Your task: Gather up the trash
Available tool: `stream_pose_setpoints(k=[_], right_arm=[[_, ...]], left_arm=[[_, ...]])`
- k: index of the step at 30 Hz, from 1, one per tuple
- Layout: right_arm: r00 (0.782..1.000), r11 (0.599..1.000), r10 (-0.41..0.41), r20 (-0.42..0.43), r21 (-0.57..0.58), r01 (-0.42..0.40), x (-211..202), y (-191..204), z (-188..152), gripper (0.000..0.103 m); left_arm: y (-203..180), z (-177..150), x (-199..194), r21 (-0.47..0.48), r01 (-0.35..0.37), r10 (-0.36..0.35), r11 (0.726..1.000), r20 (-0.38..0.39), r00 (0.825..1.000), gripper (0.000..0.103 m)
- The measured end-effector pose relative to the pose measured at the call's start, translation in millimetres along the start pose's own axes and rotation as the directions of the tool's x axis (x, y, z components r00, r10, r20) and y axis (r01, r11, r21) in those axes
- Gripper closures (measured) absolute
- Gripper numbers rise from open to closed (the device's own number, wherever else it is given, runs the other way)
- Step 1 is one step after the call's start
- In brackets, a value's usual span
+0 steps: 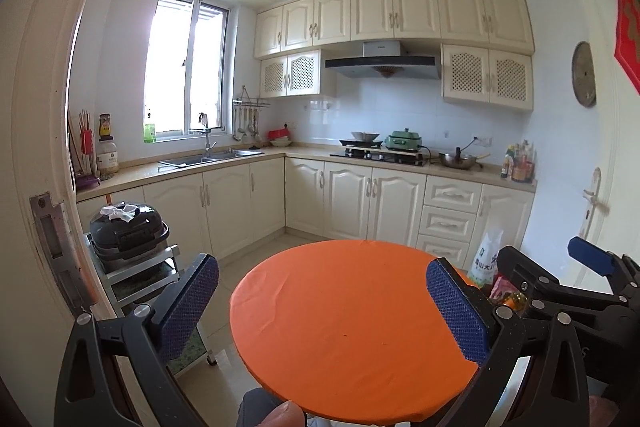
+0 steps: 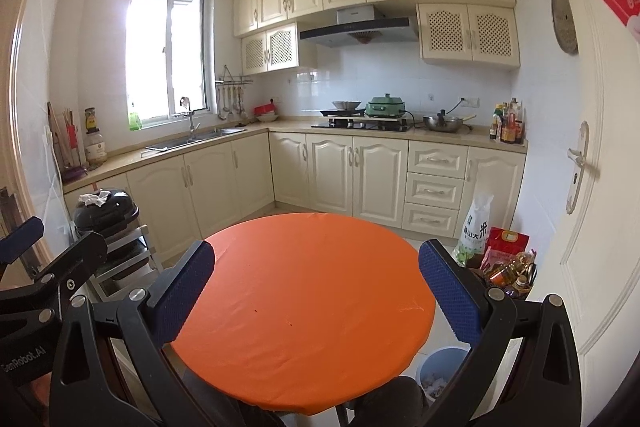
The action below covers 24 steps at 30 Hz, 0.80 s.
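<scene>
Readable writing is scarce. "GenRobot.AI" is printed in white on the body of the left gripper where it shows at the lower left of the right wrist view. The white rice bag (image 2: pixel 476 223) carries large dark characters, too distorted to read in full.

The round table (image 2: pixel 304 307) with its orange cover serves as the landmark. Both grippers hang over its near edge. The left gripper (image 1: pixel 322 307) has its blue-padded fingers (image 1: pixel 190 303) spread wide with nothing between them. The right gripper (image 2: pixel 316 293) is likewise spread and empty.

The trash sits in a blue bin (image 2: pixel 438 367) on the floor just beside the table's near right edge, with pale crumpled scraps visible inside. Beyond the table's right edge, the rice bag stands by a red bag (image 2: pixel 506 241) and oil bottles (image 2: pixel 510 269). To the table's left, a dark cooker (image 1: pixel 128 229) rests on a metal cart (image 1: pixel 136 283). Open floor lies between the table's far edge and the cream cabinets (image 2: pixel 352 175).
</scene>
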State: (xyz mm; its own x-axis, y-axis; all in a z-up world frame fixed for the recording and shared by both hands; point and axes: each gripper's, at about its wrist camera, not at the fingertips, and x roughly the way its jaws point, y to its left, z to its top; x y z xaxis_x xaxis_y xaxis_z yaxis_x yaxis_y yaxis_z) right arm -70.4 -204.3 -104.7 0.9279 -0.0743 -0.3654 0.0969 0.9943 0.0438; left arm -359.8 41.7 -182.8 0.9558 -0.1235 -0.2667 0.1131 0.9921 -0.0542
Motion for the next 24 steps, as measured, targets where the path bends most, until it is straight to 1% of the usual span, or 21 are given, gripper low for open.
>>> stream_pose_setpoints(k=[7,12,16,21,24], right_arm=[[1.000,1.000,0.006,0.003,0.001,-0.006,-1,0,-2,0.000],[1.000,1.000,0.002,0.002,0.010,-0.002,0,-3,-4,0.000],[1.000,1.000,0.002,0.000,0.009,-0.002,1,-4,-4,0.000],[1.000,1.000,0.008,-0.003,0.011,-0.008,2,-5,-5,0.000],[1.000,1.000,0.007,-0.001,0.012,-0.007,2,-6,-6,0.000]], left_arm=[[3,7,4,-0.006,0.001,-0.001,1.000,-0.004,1.000,0.001],[-8,5,1,-0.004,-0.003,0.003,1.000,-0.004,1.000,0.001],[-6,9,4,-0.006,0.007,-0.007,1.000,-0.005,1.000,0.001],[-9,7,5,-0.010,0.006,-0.006,1.000,-0.010,1.000,0.001],[-10,11,7,-0.009,0.001,-0.001,1.000,-0.009,1.000,0.001]])
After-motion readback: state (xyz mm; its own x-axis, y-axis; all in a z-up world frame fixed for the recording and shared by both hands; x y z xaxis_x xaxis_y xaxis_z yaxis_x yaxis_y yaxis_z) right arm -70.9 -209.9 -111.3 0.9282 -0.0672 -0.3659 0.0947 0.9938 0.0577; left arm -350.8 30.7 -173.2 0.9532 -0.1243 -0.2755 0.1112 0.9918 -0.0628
